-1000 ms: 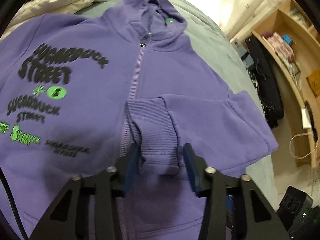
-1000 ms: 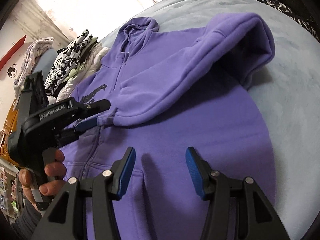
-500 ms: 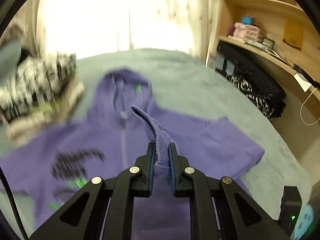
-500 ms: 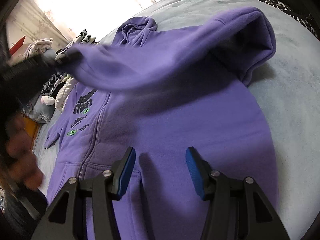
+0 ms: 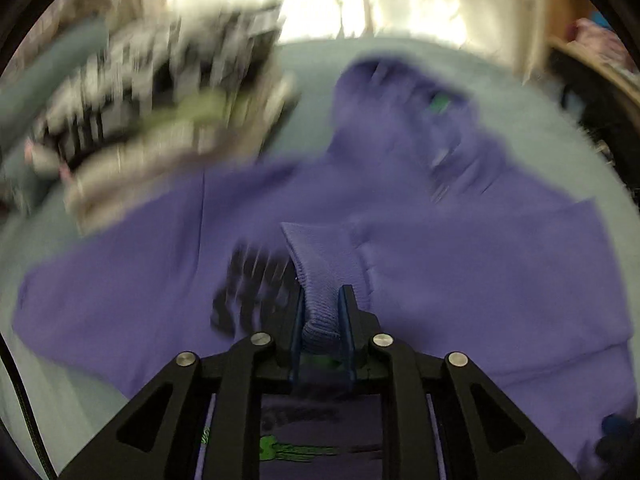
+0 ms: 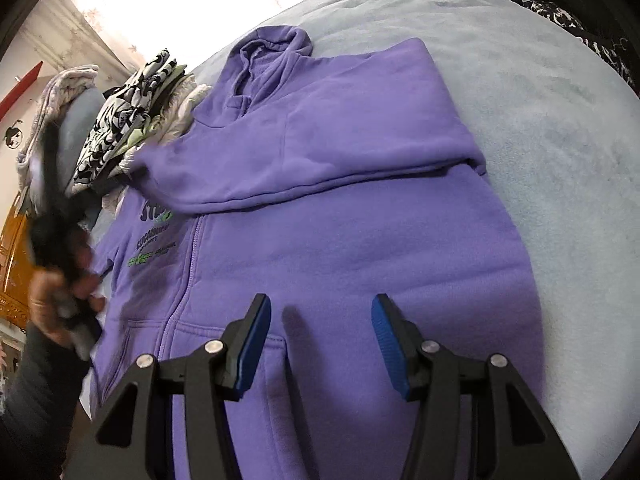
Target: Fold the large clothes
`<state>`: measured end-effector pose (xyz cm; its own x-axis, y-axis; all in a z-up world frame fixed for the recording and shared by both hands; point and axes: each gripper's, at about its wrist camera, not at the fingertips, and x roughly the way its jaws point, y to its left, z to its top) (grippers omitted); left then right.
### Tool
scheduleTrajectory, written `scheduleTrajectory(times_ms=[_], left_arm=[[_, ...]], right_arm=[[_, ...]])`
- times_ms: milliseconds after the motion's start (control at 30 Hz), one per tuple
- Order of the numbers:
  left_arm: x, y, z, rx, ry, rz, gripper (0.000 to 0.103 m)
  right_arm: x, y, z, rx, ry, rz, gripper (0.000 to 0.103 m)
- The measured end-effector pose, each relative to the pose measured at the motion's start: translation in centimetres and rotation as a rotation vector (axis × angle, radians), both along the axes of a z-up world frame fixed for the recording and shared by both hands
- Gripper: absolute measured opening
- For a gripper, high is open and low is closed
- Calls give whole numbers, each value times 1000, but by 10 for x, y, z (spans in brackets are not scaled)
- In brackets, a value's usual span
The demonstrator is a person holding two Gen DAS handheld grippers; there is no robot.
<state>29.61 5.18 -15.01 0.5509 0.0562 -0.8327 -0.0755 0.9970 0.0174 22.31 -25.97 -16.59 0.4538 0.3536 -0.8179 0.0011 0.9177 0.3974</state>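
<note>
A purple zip hoodie with black and green print lies front up on the bed. Its right sleeve is folded across the chest toward the print. In the blurred left wrist view the ribbed sleeve cuff sits between the blue pads of my left gripper; the jaws are opening but still touch the cuff. In the right wrist view this gripper is a dark blur held by a hand. My right gripper hovers open over the hoodie's pocket area, holding nothing.
A pile of folded clothes with a black-and-white patterned piece on top sits on the pale blue bed, beside the hoodie's hood. Dark items lie past the bed's far right edge. A bright window is behind.
My left gripper shut on the cuff, lifted it and swung the sleeve across the chest toward the printed side, where it now lies flatter. The right gripper has stayed put.
</note>
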Motion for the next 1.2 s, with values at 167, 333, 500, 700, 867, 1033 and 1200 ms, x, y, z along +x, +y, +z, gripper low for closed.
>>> scheduleTrajectory(times_ms=[167, 333, 500, 700, 867, 1033, 1200], left_arm=[[0, 33, 0, -215, -6, 17, 47], [16, 42, -2, -217, -11, 30, 72], [43, 33, -17, -222, 67, 15, 69], [56, 19, -17, -171, 94, 5, 8], [63, 8, 7, -114, -13, -30, 7], [75, 2, -19, -44, 16, -58, 9], [70, 17, -19, -140, 35, -34, 25]], right_arm=[[15, -13, 21, -5, -29, -7, 53], [66, -47, 38, -24, -71, -75, 67], [140, -79, 16, -32, -34, -156, 67], [197, -89, -12, 20, 2, -191, 67], [193, -90, -7, 5, -75, -201, 16], [189, -98, -29, -30, -71, -265, 16], [178, -109, -10, 54, -28, -247, 41]])
